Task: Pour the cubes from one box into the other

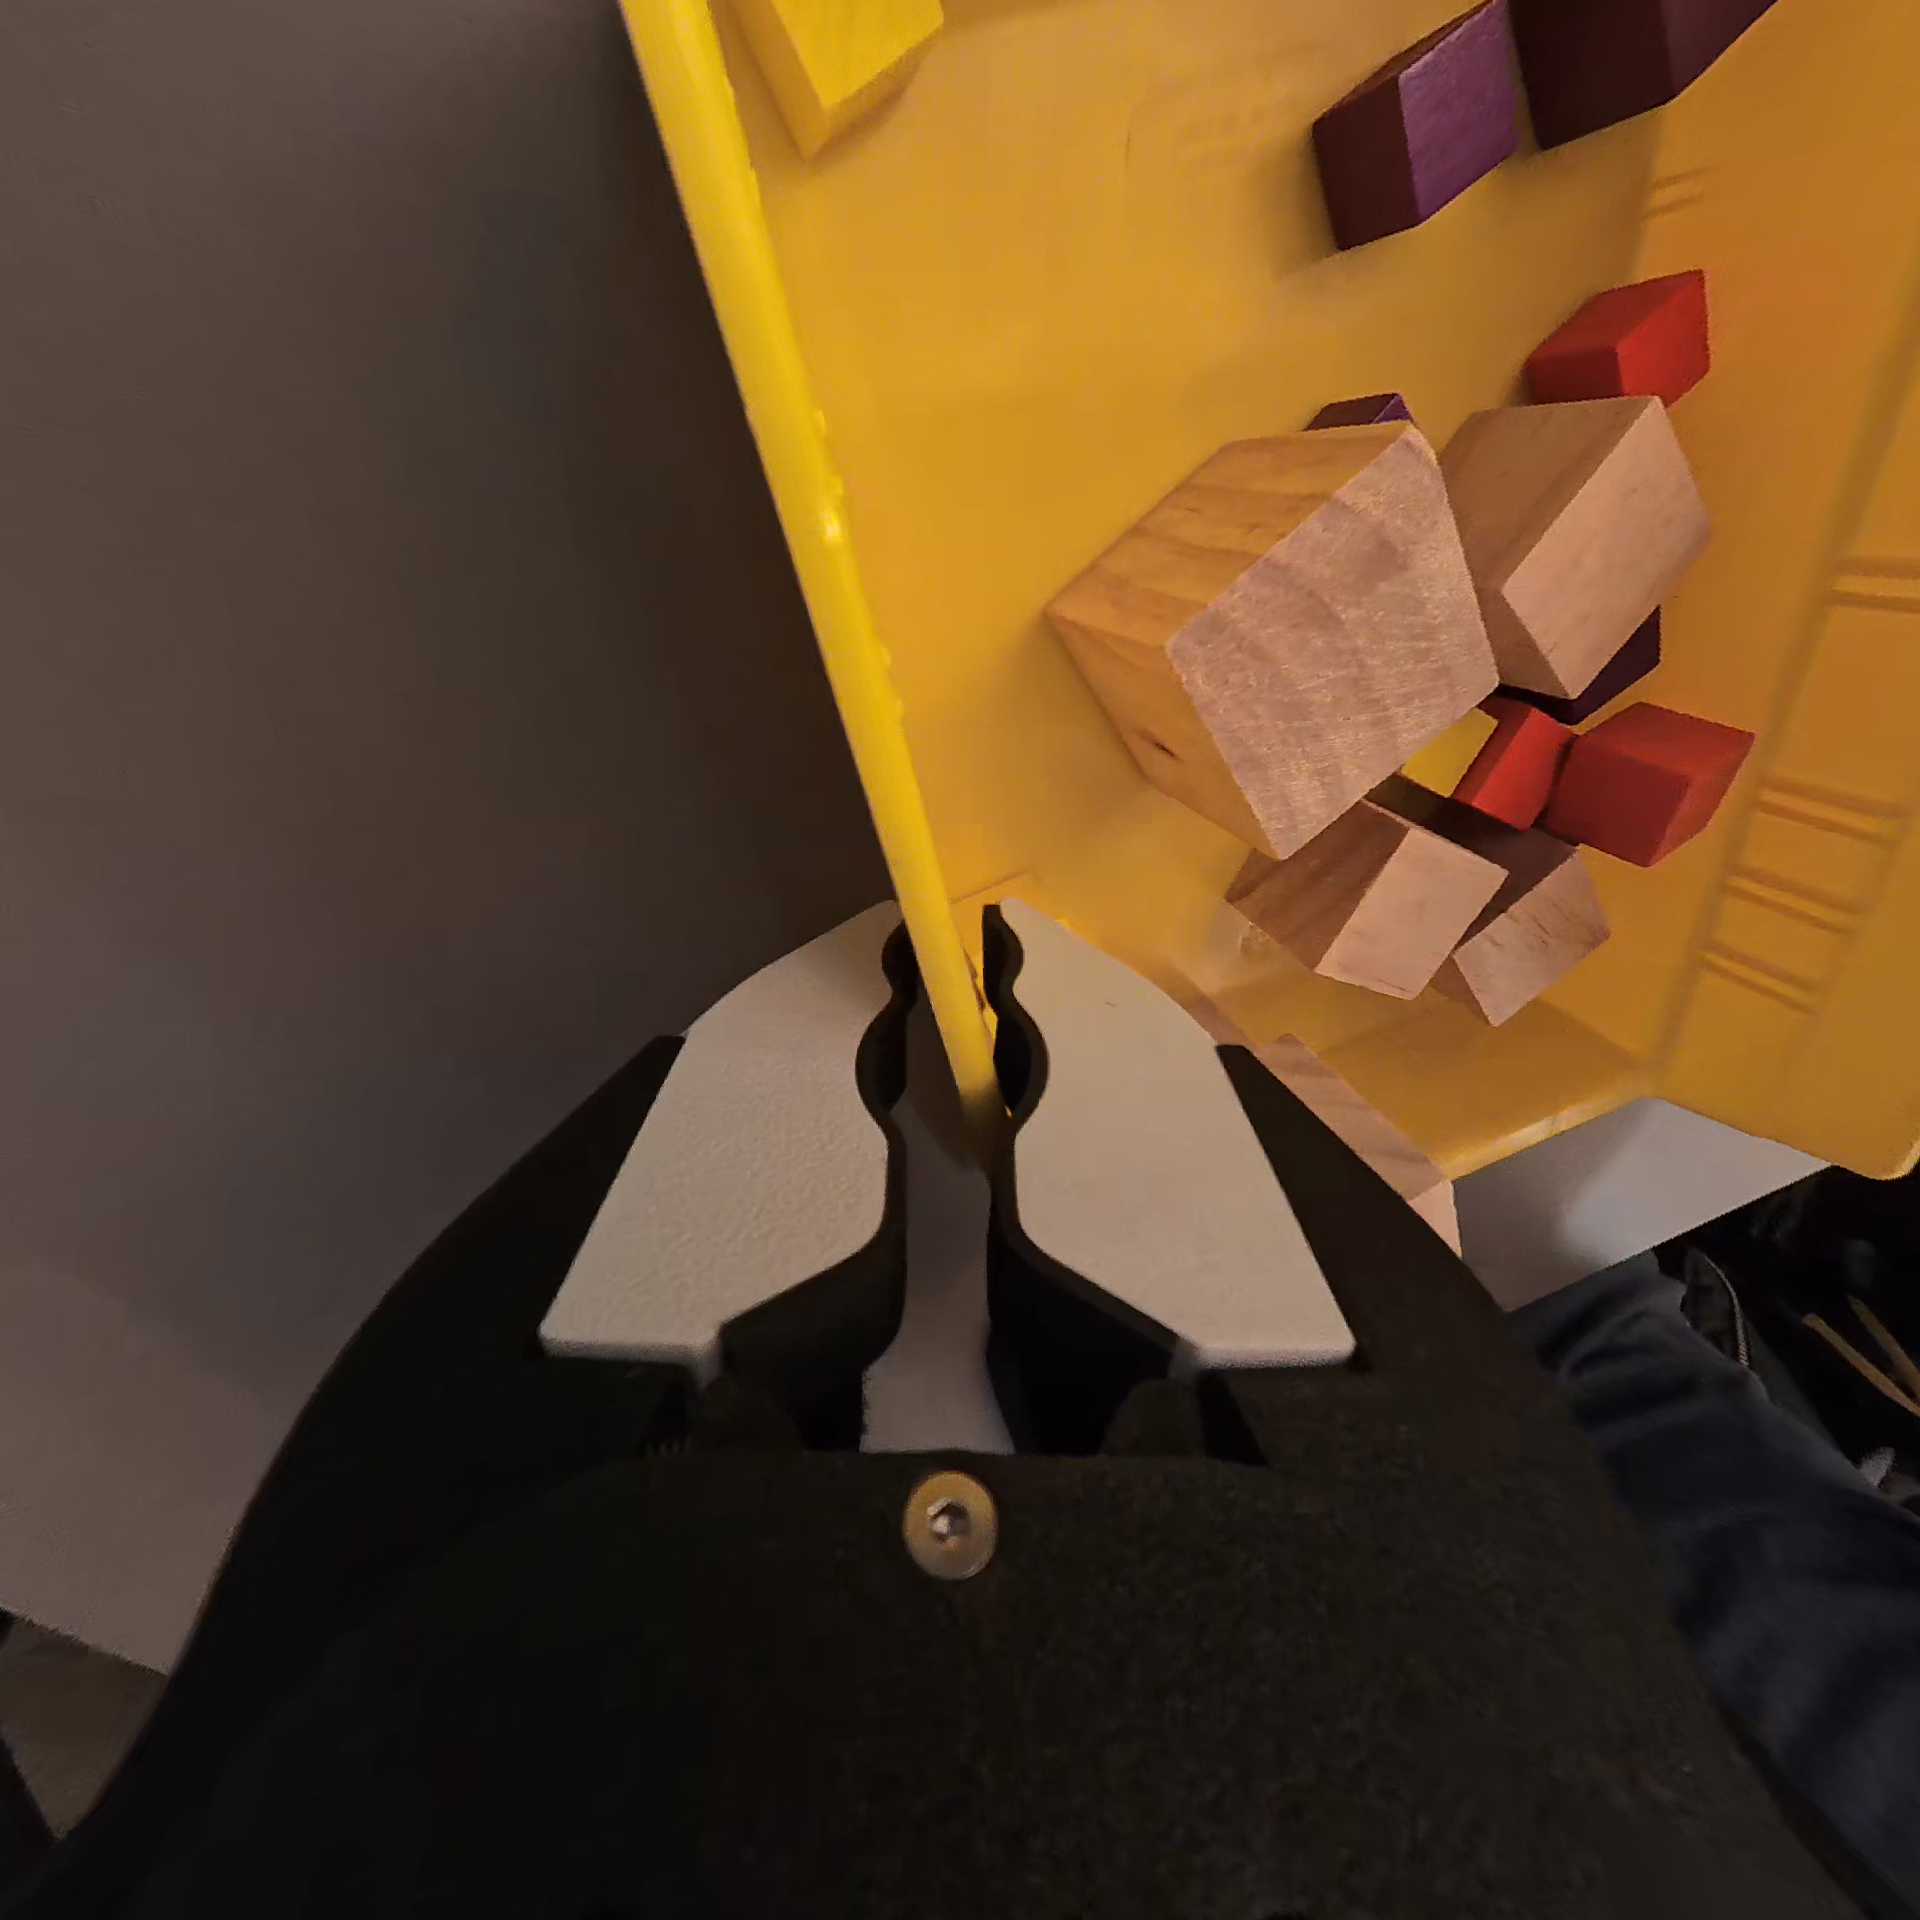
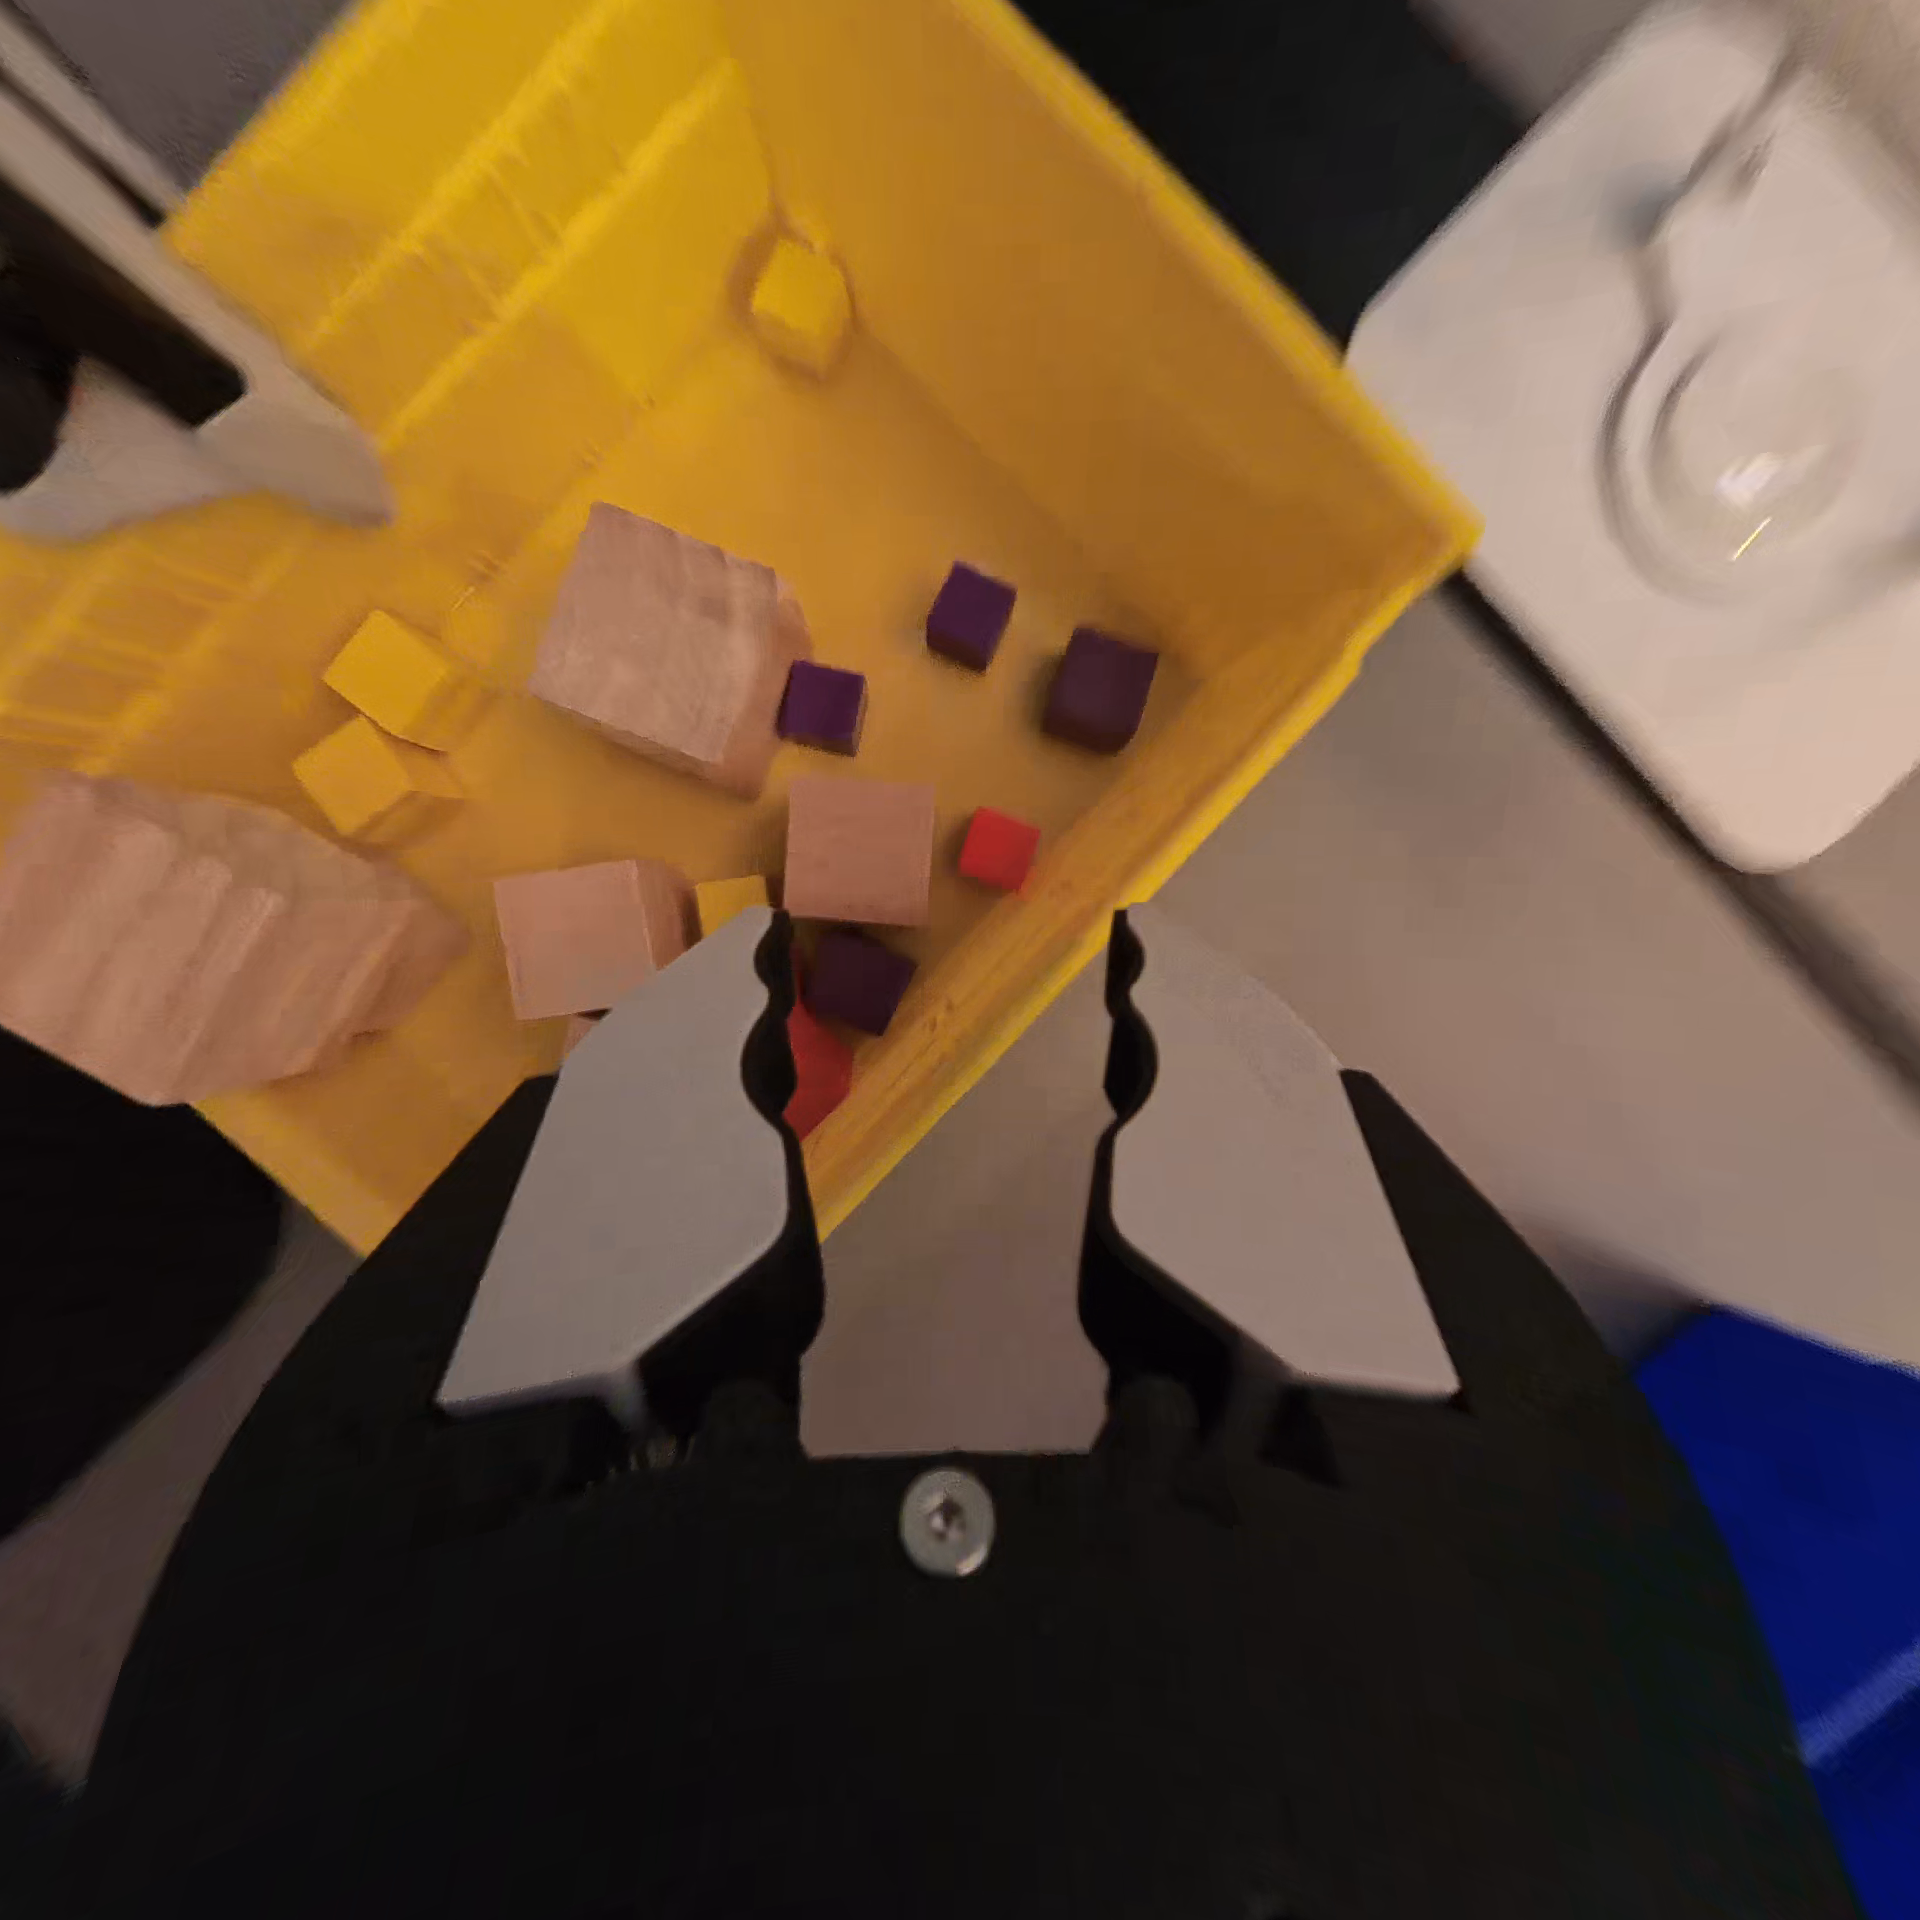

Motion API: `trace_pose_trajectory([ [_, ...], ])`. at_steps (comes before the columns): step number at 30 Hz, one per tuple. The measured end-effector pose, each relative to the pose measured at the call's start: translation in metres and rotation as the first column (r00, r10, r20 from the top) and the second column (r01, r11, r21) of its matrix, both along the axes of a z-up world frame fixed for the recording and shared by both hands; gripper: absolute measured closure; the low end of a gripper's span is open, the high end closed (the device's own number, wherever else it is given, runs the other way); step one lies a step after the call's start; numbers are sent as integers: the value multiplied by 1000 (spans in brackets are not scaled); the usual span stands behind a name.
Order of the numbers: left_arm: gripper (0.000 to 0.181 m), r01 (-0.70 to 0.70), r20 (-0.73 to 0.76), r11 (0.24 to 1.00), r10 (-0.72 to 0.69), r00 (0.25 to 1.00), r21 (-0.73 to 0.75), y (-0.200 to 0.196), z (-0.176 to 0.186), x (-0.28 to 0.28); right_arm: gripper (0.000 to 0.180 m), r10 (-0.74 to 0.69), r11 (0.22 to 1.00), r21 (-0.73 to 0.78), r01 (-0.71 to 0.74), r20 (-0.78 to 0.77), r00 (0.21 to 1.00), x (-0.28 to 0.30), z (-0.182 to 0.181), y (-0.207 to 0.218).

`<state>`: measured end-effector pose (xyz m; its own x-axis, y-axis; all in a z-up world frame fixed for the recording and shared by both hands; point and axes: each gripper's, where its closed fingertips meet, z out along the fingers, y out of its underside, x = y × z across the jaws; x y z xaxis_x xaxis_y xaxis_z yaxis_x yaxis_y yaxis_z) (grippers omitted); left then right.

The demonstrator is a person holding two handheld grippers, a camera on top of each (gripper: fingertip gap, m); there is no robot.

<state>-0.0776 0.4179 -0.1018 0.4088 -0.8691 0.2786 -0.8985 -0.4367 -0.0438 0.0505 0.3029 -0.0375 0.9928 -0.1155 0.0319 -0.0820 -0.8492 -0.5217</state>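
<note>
Your left claw (image 1: 951, 1023) is pinched tight on the wall of the tipped yellow box (image 1: 1091, 343). Your right claw (image 2: 940, 1023) is wide open, holding nothing. The blocks (image 2: 665, 644) tumble fast; some could bounce out.

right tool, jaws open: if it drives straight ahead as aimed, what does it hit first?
Probably the near wall of the yellow box, which crosses the gap of the right tool. Past it lie a purple cube and others. Depth is unclear.
</note>
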Motion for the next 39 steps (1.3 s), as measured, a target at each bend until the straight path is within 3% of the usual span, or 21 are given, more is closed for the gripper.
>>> trace_pose_trajectory([
  [3,167,4,17,1000,-4,1000,-30,-1,2,1,128,268,955,100,-280,114,957,-45,22,11],
  [6,165,13,60,999,-10,998,-37,0,8,2,127,512,838,180,-515,68,857,-100,25,11],
  [12,164,-14,96,998,21,995,-68,-1,16,2,128,565,791,257,-556,45,824,-114,28,15],
  [19,166,-18,90,998,23,996,-54,1,17,3,128,591,769,224,-599,112,799,-113,30,5],
  [23,166,-18,64,999,20,998,-41,2,14,4,128,394,870,245,-429,179,901,-63,48,5],
  [26,166,-18,44,1000,19,999,-23,4,10,5,127,106,964,237,-122,77,991,-3,48,0],
  [29,168,-3,14,1000,3,1000,4,4,4,4,111,-15,997,81,17,-28,1000,16,20,-8],
  [34,169,-3,-13,1000,4,1000,13,4,-5,4,105,-201,971,-145,190,-68,977,26,-24,-18],
  [37,169,-18,-27,1000,17,999,-2,5,-6,5,114,-300,940,-247,235,-271,915,9,-46,-12],
  [39,170,-16,-43,1000,16,999,3,5,-7,5,128,-345,894,-386,229,-263,901,-1,-62,-21],
])
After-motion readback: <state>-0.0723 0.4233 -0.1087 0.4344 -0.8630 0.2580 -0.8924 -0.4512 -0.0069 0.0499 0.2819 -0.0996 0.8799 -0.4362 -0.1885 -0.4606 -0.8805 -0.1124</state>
